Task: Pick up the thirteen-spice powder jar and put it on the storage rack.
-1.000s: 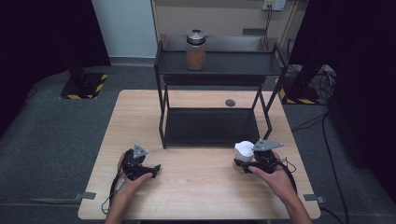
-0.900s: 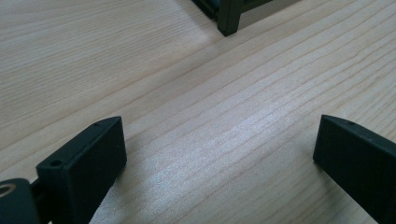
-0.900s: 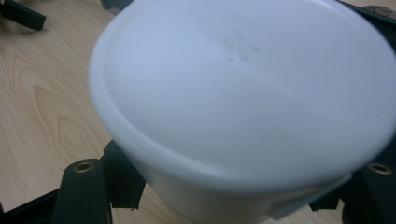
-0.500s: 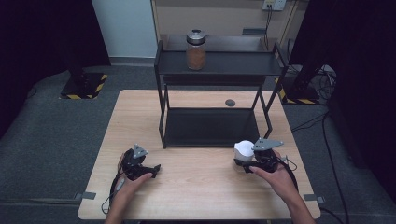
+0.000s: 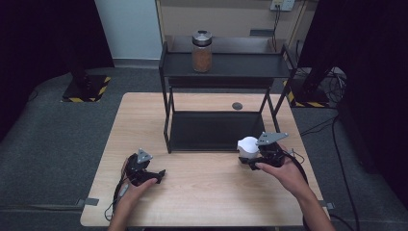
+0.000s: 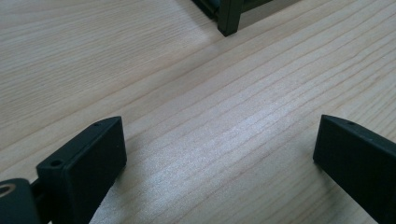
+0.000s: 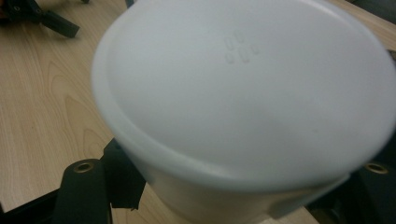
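The white container (image 5: pixel 248 146) is a round, opaque plastic tub with a smooth, matte surface and a slightly raised rim running around its top face. In the right gripper view that flat face (image 7: pixel 247 84) is turned toward the camera and tilted, and a small cluster of moulded marks sits near its middle. Its edges look soft with blur. It is clamped by its side wall between the fingers (image 7: pixel 84 186) of the right gripper (image 5: pixel 260 156), near the right front part of the table (image 5: pixel 202 192), just in front of the black shelf's lower tier.
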A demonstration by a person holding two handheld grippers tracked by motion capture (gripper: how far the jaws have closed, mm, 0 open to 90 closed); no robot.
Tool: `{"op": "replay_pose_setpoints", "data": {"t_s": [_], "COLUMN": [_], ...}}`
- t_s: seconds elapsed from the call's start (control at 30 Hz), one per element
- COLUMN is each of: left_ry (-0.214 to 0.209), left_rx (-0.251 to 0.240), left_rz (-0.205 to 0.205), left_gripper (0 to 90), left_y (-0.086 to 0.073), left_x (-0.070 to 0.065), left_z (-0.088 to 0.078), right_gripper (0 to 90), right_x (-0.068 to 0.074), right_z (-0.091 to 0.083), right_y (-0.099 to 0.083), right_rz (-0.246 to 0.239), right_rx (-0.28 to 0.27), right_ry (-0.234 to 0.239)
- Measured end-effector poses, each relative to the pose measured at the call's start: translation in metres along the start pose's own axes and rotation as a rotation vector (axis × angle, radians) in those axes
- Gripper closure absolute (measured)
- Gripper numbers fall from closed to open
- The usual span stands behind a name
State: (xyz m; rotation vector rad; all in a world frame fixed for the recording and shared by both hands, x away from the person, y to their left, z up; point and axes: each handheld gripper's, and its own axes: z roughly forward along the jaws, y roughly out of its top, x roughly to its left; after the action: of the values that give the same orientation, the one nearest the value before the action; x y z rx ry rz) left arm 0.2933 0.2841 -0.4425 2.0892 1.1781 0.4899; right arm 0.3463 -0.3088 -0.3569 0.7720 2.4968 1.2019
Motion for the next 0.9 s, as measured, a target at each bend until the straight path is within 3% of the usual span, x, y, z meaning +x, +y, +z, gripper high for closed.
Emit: {"op": "replay_pose_setpoints", "data": {"t_s": [0.5, 0.63, 0.9], "left_ry": [0.000, 0.000, 0.000], "left_rx": [0.000, 0.000, 0.000], "left_rz": [0.000, 0.000, 0.000], "left_gripper": [1.3, 1.3, 1.3], "left_y": [0.000, 0.000, 0.000], "left_x": [0.000, 0.000, 0.000], "left_z": [0.000, 0.000, 0.000], "right_gripper": [31.4, 31.4, 31.4], "right_x": [-0.013, -0.019, -0.027], "right_z": [-0.014, -0.019, -0.029], "right_y": [0.038, 0.045, 0.066], "right_rz": [-0.023, 0.001, -0.007], "right_rx": [-0.002, -0.024, -0.029], "right_ry": [0.010, 0.025, 0.014]}}
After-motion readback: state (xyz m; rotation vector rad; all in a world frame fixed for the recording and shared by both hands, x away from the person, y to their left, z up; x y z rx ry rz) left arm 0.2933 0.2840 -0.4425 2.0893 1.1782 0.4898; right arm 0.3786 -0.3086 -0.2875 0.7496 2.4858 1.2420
